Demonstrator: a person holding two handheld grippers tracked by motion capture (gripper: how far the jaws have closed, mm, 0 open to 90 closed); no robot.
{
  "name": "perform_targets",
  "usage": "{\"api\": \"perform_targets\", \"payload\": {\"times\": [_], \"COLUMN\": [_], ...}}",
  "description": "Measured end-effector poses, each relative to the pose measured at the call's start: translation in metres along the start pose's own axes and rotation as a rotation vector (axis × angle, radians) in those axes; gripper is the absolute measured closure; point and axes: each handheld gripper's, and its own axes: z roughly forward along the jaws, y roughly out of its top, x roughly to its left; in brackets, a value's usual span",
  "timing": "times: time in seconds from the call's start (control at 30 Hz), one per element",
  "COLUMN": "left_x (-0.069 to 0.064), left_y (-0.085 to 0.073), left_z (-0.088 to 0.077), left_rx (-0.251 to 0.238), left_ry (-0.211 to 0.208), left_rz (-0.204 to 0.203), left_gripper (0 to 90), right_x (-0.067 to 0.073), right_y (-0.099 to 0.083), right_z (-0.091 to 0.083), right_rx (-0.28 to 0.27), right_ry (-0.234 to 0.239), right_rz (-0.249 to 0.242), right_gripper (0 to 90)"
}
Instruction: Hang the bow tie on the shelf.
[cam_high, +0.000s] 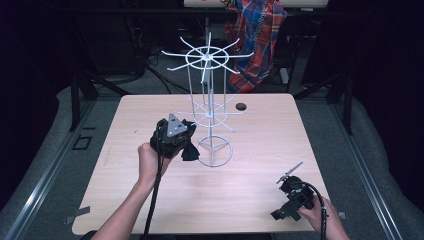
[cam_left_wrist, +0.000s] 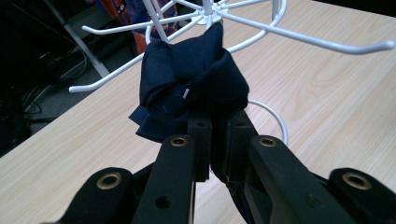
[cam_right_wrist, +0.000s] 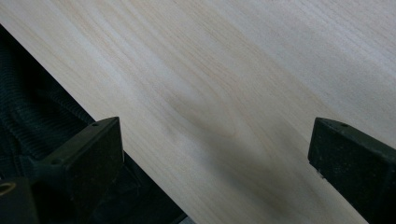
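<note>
The left gripper (cam_high: 186, 142) had its fingers (cam_left_wrist: 201, 140) closed tight on a bunched dark blue cloth (cam_left_wrist: 191, 88), held just left of the white wire rack (cam_high: 209, 107) and close up against its lower ring of hooks. The cloth looked light and limp, soft enough to slump and fold on itself, so I judged it best gripped by a gathered fold, as it was, or by an edge if it was to be draped over a hook; the thin prongs might snag it. Whether it was a sock or a rag I could not tell. The rack stood on a pale, smooth wooden tabletop (cam_high: 260, 150). Right of the rack, near the front edge, the right gripper (cam_high: 290, 176) rested with fingers (cam_right_wrist: 88, 154) spread wide and nothing between them. Behind the rack hung a plaid garment (cam_high: 255, 40) in a dark room.
</note>
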Motion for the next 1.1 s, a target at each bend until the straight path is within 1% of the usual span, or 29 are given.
{"api": "perform_targets", "payload": {"times": [0.1,0.17,0.2,0.3,0.33,0.37,0.43,0.5,0.53,0.57,0.6,0.63,0.67,0.73,0.77,0.8,0.87,0.93,0.97,1.0,1.03,1.07,1.1], "left_x": [-0.001,-0.003,-0.003,-0.005,-0.005,-0.003,0.000,0.003,0.004,0.006,0.007,0.008,0.009,0.010,0.011,0.011,0.012,0.011,0.010,0.009,0.008,0.007,0.006], "left_y": [-0.001,-0.001,-0.002,-0.003,-0.003,-0.004,-0.006,-0.008,-0.009,-0.009,-0.010,-0.010,-0.011,-0.011,-0.012,-0.012,-0.011,-0.010,-0.010,-0.009,-0.008,-0.007,-0.006], "left_z": [0.002,0.003,0.003,0.006,0.007,0.007,0.007,0.007,0.007,0.007,0.007,0.007,0.007,0.007,0.007,0.007,0.005,0.004,0.004,0.003,0.002,0.000,-0.001], "left_rx": [0.014,0.026,0.031,0.052,0.052,0.054,0.052,0.054,0.052,0.051,0.041,0.036,0.033,0.012,0.010,0.010,0.004,0.009,0.007,0.011,0.016,0.026,0.028], "left_ry": [0.002,0.014,0.014,0.027,0.027,0.023,0.027,0.031,0.032,0.022,0.028,0.030,0.024,0.029,0.030,0.027,0.042,0.055,0.064,0.078,0.093,0.099,0.112], "left_rz": [0.011,0.028,0.034,0.058,0.058,0.055,0.042,0.034,0.026,0.018,0.003,-0.005,-0.012,-0.027,-0.028,-0.038,-0.042,-0.040,-0.044,-0.045,-0.035,-0.025,-0.016], "left_gripper": [84.4,84.5,84.6,84.9,84.9,84.8,84.4,82.7,80.6,79.2,77.4,71.8,71.4,70.7,70.2,70.3,71.2,72.0,72.0,72.0,72.0,73.0,75.0], "right_x": [0.001,0.002,0.001,0.001,0.002,0.002,0.001,0.001,0.002,0.003,0.002,0.001,0.001,0.001,0.001,0.001,0.001,0.001,0.002,0.002,0.000,0.001,0.001], "right_y": [0.000,0.000,0.000,0.000,0.000,0.000,0.000,0.000,-0.001,-0.001,-0.001,0.000,0.000,0.000,0.000,0.000,0.000,0.000,0.000,-0.001,0.001,0.000,0.000], "right_z": [0.001,0.001,0.000,0.001,0.001,0.001,0.000,-0.001,0.000,0.002,0.001,-0.001,-0.001,0.000,0.000,0.000,0.000,0.000,0.000,0.001,-0.002,-0.001,-0.001], "right_rx": [-0.010,-0.012,-0.006,-0.012,-0.012,-0.012,-0.003,0.002,-0.014,-0.035,-0.024,0.004,0.005,-0.008,-0.009,-0.007,-0.009,-0.002,-0.007,-0.016,0.019,0.005,0.005], "right_ry": [0.013,0.011,0.005,0.012,0.012,0.011,0.000,0.003,0.006,0.009,0.007,0.004,0.003,0.006,0.006,0.006,0.009,-0.001,-0.004,0.005,0.000,-0.001,-0.002], "right_rz": [0.012,0.010,0.003,0.011,0.013,0.011,0.001,-0.001,0.009,0.026,0.018,-0.006,-0.006,0.003,0.005,0.004,0.008,0.000,0.006,0.013,-0.018,-0.002,-0.002], "right_gripper": [2.9,2.9,2.9,2.9,2.9,2.9,2.9,2.9,2.9,2.9,2.9,2.9,2.9,2.9,2.9,2.9,2.9,2.9,2.9,2.9,2.9,2.9,2.8]}}
